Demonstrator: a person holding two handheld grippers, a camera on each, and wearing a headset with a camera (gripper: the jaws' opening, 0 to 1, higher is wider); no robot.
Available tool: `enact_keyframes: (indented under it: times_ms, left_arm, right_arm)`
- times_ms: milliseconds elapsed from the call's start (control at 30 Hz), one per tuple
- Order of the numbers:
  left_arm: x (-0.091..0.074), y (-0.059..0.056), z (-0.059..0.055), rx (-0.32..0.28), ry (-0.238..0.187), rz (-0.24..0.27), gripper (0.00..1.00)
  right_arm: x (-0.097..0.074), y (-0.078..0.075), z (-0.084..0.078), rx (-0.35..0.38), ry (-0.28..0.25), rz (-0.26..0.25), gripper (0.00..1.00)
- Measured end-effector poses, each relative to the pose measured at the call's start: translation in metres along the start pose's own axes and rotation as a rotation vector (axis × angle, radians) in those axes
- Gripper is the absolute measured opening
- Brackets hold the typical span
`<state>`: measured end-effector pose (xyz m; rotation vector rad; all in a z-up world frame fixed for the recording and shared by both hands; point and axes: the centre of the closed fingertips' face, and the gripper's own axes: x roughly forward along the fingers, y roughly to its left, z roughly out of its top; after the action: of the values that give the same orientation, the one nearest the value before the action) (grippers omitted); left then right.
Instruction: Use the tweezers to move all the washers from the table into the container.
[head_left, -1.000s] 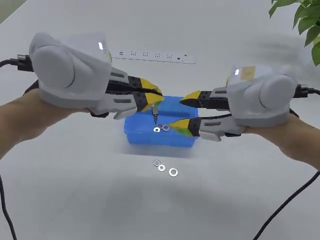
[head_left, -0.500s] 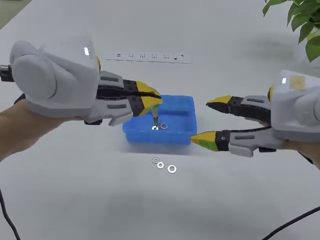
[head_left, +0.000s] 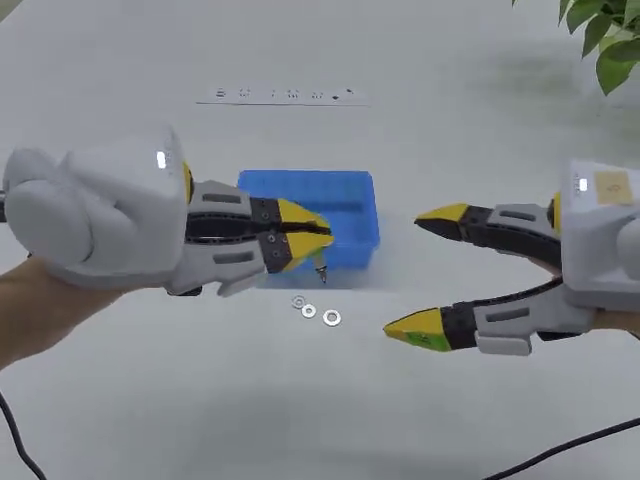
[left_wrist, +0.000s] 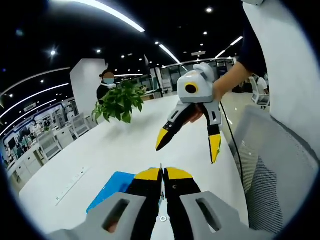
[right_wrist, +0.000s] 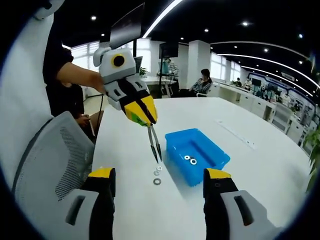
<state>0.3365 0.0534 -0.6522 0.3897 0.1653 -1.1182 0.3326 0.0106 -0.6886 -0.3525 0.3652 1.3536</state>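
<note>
My left gripper is shut on thin metal tweezers, whose tips point down just off the near wall of the blue container. Three washers lie in a short row on the white table below those tips. In the right gripper view two washers rest inside the container, and the tweezers end just above the table washers. My right gripper stands wide open to the right of the container, holding nothing. In the left gripper view it hangs open ahead of my shut jaws.
A white power strip lies at the back of the table. A potted plant stands at the far right corner. A mesh office chair sits off the table's near edge. People stand in the background.
The left gripper has drawn the tweezers from over the container's inside to just off its near wall, above the table washers. The right gripper has moved right, away from the container.
</note>
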Motion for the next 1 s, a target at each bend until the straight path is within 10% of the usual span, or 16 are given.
enact_keyframes:
  times_ms: [467, 1000]
  left_arm:
    - [0.015, -0.014, -0.021, -0.027, 0.017, -0.043, 0.06]
    - [0.03, -0.017, -0.04, -0.064, 0.044, -0.06, 0.06]
  right_arm:
    - [0.001, 0.04, -0.025, 0.027, 0.042, 0.117, 1.0]
    - [0.003, 0.045, -0.042, 0.083, 0.052, 0.144, 1.0]
